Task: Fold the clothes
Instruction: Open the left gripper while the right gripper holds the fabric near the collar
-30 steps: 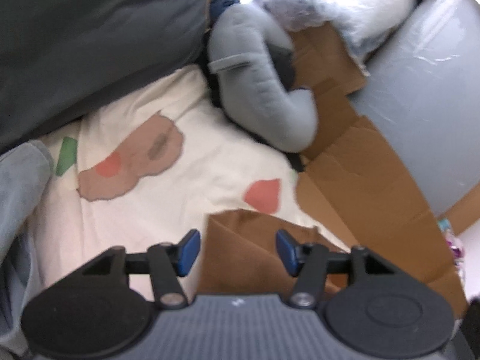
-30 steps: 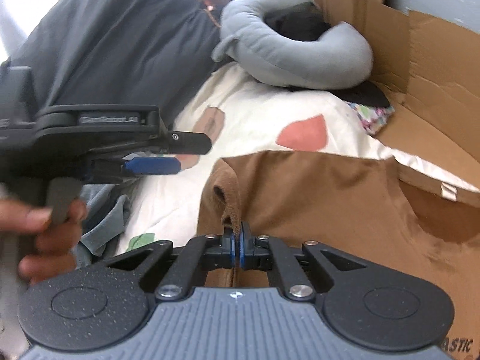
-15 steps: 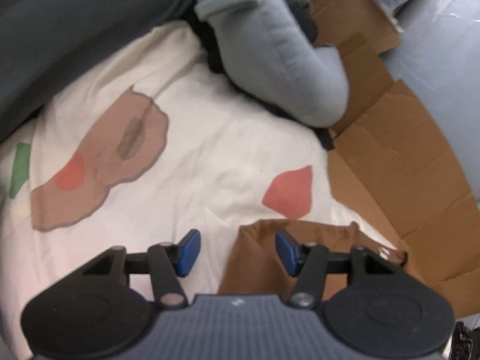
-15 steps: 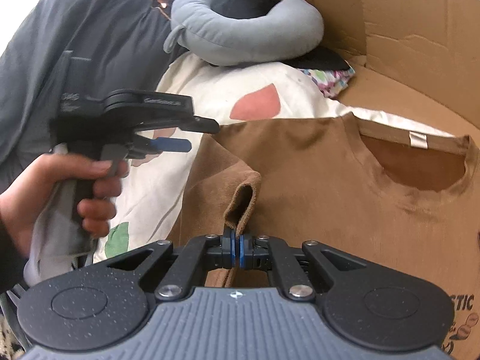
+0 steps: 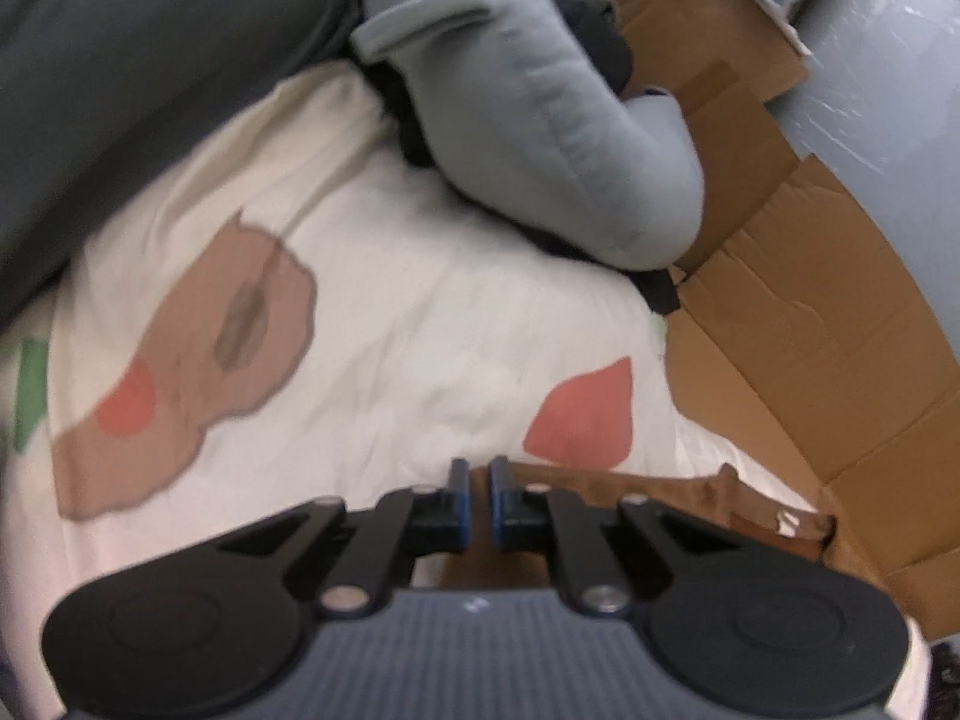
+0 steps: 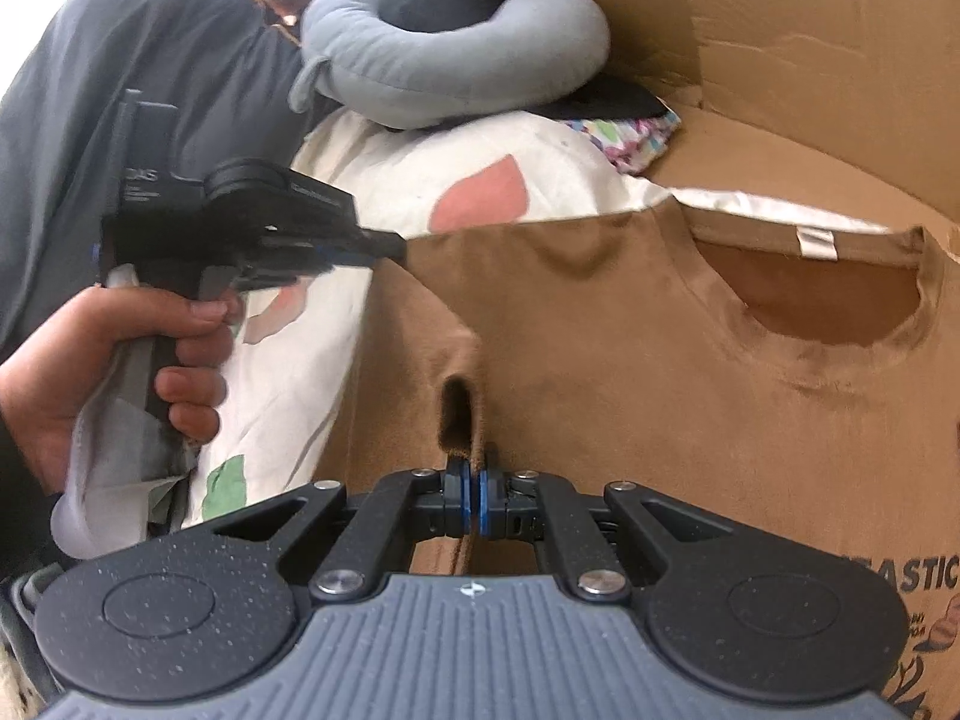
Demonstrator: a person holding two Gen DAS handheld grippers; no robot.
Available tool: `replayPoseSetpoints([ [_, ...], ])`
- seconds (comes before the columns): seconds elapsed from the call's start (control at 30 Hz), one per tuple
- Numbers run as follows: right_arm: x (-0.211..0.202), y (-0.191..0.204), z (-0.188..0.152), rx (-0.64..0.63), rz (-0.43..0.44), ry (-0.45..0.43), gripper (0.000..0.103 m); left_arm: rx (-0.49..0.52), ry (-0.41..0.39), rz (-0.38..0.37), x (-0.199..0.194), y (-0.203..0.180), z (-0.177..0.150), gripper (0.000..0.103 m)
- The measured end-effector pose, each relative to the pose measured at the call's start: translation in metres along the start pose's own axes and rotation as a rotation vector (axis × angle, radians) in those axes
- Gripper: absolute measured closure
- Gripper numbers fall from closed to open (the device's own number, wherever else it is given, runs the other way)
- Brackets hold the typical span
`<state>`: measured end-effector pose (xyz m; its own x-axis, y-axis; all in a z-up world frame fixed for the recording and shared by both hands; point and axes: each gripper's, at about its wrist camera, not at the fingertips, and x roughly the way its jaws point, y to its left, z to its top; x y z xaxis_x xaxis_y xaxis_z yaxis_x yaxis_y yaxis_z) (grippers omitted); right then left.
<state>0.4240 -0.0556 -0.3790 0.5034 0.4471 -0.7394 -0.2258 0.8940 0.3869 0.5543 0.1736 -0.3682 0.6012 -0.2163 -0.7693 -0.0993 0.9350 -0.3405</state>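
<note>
**Pinching the brown T-shirt at sleeve and shoulder**

Lying face up on a cream bedsheet (image 6: pixel 384 174), the brown T-shirt (image 6: pixel 630 360) is spread with its collar and white label toward the far edge of the sheet, where a cardboard box (image 6: pixel 810 60) stands. Printed lettering shows at the near right of the shirt. The left sleeve is bunched into an upright fold, and its hem is pinched between the pressed-together fingers of the right gripper (image 6: pixel 474 498). The left gripper (image 5: pixel 477 501), held in a hand (image 6: pixel 102 378), reaches to the shirt's shoulder edge; its fingers are drawn nearly together with brown cloth at their tips, though whether the cloth is actually caught cannot be told.

The shirt is judged light, soft and limp: it will sag and crease between any two holds, and thin fabric may slip from a shallow pinch. Hems, seams and corners are the firmest places to be gripped, with both holds kept taut.

Patterned cloth (image 6: pixel 630 132) lies at the box's near wall; what else the box holds is hidden. A grey neck pillow (image 6: pixel 450 54) rests at the sheet's far edge.
</note>
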Motion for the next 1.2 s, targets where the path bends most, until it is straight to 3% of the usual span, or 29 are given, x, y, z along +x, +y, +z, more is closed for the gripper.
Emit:
replayPoseSetpoints([
  [0.1,0.008,-0.008,-0.004,0.032,-0.01,0.017,0.103,0.105,-0.032,0.085,0.001,-0.014,0.001,0.097],
  [0.13,0.011,-0.011,-0.005,0.037,-0.015,0.024,0.102,0.111,-0.054,0.103,-0.002,-0.016,0.002,0.1],
  [0.2,0.016,-0.017,-0.006,0.041,-0.014,0.032,0.102,0.098,-0.094,0.12,-0.011,-0.014,0.004,0.096],
  [0.27,0.02,-0.024,-0.007,0.045,-0.014,0.039,0.101,0.06,-0.105,0.079,-0.019,-0.006,0.009,0.092],
  [0.47,0.022,-0.041,-0.004,0.078,-0.019,0.035,0.095,0.089,-0.016,0.013,-0.028,-0.003,-0.001,0.091],
  [0.53,0.026,-0.046,-0.002,0.093,-0.023,0.039,0.07,0.084,0.005,-0.005,-0.031,0.0,-0.009,0.091],
  [0.6,0.029,-0.051,0.0,0.108,-0.027,0.044,0.06,0.083,0.018,-0.019,-0.032,0.002,-0.02,0.091],
  [0.8,0.039,-0.065,0.007,0.154,-0.039,0.056,0.063,0.065,0.062,-0.05,-0.024,0.009,-0.04,0.091],
  [0.87,0.042,-0.07,0.009,0.169,-0.043,0.06,0.078,0.071,0.063,-0.057,-0.021,0.006,-0.04,0.091],
  [0.9,0.044,-0.072,0.01,0.177,-0.045,0.062,0.095,0.077,0.061,-0.058,-0.02,0.003,-0.04,0.091],
  [0.93,0.044,-0.074,0.011,0.179,-0.047,0.065,0.1,0.083,0.06,-0.058,-0.018,0.001,-0.04,0.091],
  [1.1,0.034,-0.065,0.017,0.104,-0.046,0.04,0.102,0.036,0.045,-0.013,-0.005,0.003,-0.034,0.091],
  [1.2,0.031,-0.062,0.018,0.084,-0.063,0.028,0.102,-0.025,0.019,0.016,0.003,0.008,-0.03,0.085],
])
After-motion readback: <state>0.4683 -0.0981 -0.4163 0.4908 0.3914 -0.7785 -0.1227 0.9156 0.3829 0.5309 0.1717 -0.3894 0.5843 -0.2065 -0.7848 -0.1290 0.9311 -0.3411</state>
